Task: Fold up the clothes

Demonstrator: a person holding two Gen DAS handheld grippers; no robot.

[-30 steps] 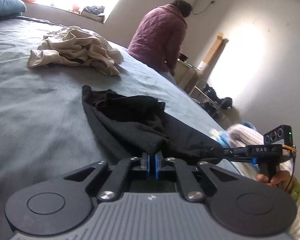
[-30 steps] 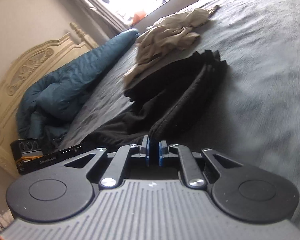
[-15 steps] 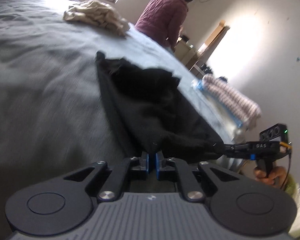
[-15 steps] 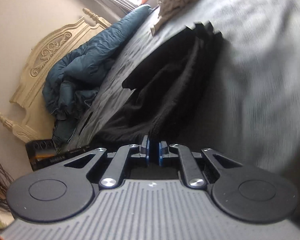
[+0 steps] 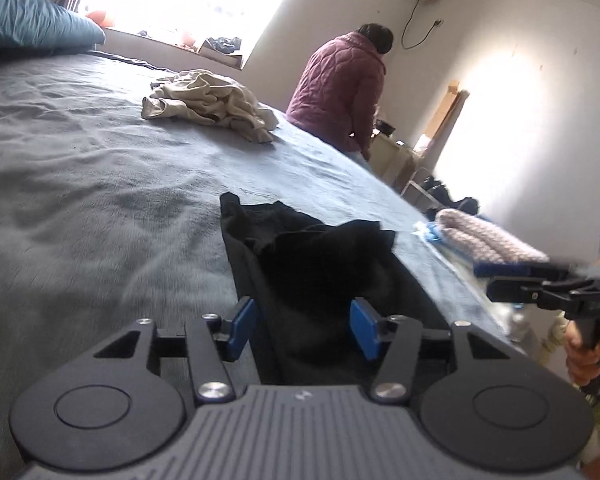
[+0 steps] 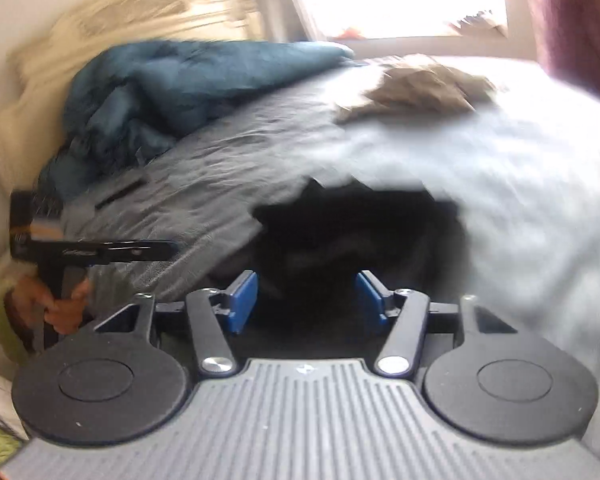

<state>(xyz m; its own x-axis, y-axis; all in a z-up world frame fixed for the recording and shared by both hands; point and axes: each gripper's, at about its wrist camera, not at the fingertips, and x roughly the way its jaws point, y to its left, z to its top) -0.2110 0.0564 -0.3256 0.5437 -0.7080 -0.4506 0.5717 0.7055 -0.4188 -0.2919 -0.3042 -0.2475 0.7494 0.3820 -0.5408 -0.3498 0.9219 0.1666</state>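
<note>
- Two black grippers with blue pads are at work over a grey-blue bed cover, one in each hand.
- Left wrist view: the left gripper has its jaws spread wide, holding nothing, with the black soft garment lying between and beyond them on the cover near the bed's edge. The garment's long axis runs straight away from this gripper, its far corner pointing toward the crumpled beige garment well apart up the bed. Off to the side, the right gripper is seen edge-on, apart from the cloth.
- Right wrist view: heavily blurred. The right gripper has its pads wide apart too, empty, with the black garment a dark bundle just ahead. The left gripper shows side-on over the cover; a teal quilted duvet is heaped by the headboard.
- Risk, as I judge it: the top layers are rumpled, so a grab could catch one layer only and drag the bundle open; it also sits near the edge, where a pull toward the grippers might slide it off.
- Whether this bundle is a finished fold or mid-fold, I cannot tell.
</note>
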